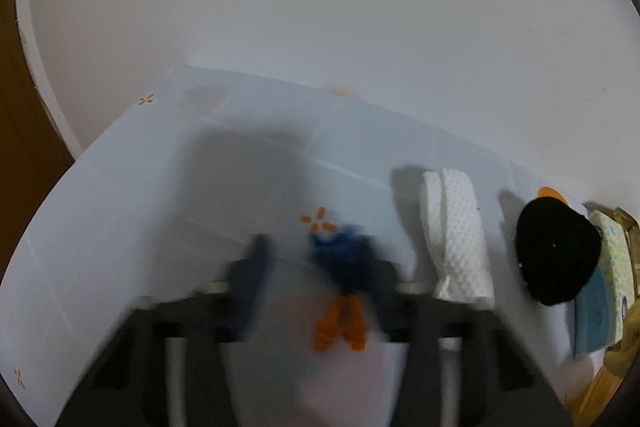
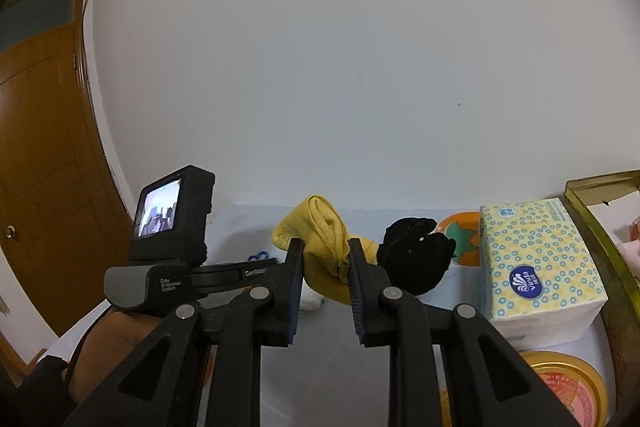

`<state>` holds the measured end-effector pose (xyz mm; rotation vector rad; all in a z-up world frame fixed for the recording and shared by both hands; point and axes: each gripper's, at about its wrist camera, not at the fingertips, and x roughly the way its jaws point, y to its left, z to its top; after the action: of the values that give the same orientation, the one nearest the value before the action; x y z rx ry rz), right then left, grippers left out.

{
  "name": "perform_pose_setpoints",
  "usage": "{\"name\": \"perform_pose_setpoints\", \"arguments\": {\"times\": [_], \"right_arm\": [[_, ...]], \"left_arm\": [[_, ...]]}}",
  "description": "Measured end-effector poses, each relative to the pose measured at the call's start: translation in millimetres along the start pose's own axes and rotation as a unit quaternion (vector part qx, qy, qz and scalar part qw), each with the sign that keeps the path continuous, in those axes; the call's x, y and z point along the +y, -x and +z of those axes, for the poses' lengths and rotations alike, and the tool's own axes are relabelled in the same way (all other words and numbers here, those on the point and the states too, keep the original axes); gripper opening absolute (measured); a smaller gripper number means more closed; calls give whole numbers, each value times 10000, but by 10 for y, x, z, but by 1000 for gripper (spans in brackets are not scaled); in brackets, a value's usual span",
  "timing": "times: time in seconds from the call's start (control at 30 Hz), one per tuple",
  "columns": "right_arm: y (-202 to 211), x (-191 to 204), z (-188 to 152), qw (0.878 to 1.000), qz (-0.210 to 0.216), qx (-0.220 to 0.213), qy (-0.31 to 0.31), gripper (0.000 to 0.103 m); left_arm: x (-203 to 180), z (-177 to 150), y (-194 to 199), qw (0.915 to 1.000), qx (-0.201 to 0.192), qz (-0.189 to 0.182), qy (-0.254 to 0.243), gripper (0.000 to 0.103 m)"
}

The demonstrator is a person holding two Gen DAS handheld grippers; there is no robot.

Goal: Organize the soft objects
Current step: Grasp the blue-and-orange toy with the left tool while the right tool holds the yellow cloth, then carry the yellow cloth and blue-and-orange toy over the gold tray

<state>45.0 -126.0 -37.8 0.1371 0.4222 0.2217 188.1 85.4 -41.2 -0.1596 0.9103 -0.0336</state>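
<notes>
Going left to right in our left wrist view, the light blue tablecloth [image 1: 120,227] has plenty of bare room on the left side, with the wooden door [image 1: 24,131] past its edge, so that's where we'd have space to lay stuff out. Our left gripper [image 1: 316,267] is smeared with motion blur, jaws standing well apart, and there's a blue soft thing [image 1: 340,259] right against the right-hand finger, but honestly we cannot tell if anything is pinched. Further right sits a white dotted cloth [image 1: 456,227], rolled up and lying lengthwise, then a black soft item [image 1: 556,251], then the tissue pack [image 1: 612,267] near the table's right edge. They look lined up in a row, which we'd guess is the sorting already under way. In the right wrist view our right gripper [image 2: 324,267] has its tongs closed around a yellow cloth [image 2: 326,231], held up off the table, probably so it hangs bunched and doesn't drag. The right side is crowded: the tin [image 2: 600,227] and a round gold lid [image 2: 568,383] leave little room there, so the open left looks like the safer place to set it down
</notes>
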Motion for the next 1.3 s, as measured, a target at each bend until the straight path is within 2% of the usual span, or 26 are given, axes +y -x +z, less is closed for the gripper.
{"name": "perform_pose_setpoints", "arguments": {"times": [0.03,0.1,0.17,0.3,0.37,0.53,0.8,0.97,1.3], "right_arm": [[0,4,-3,10000,-6,-8,8,23],[-20,-17,17,10000,-27,-44,35,23],[45,59,24,9999,-48,-73,54,23],[72,93,12,9999,-92,-113,64,23],[69,109,1,9998,-134,-138,70,23],[130,165,-9,9996,-159,-210,132,23],[261,280,-46,9990,-190,-307,280,24],[403,352,-77,9981,-227,-370,446,24],[651,277,-145,9984,-259,-306,401,24]], "left_arm": [[12,-21,19,9998,27,-180,-24,10],[36,-67,72,9991,-26,-426,29,10],[90,-108,211,9976,-301,-610,128,10],[88,-242,578,9916,-1103,-673,67,10],[42,-321,735,9875,-1470,-565,-28,10],[-167,-539,1016,9803,-1908,-399,-326,10],[-397,-679,1182,9713,-2284,-85,-656,10],[-400,-724,1220,9706,-2310,-94,-664,10],[-492,-810,1147,9678,-2408,-84,-735,10]]}}
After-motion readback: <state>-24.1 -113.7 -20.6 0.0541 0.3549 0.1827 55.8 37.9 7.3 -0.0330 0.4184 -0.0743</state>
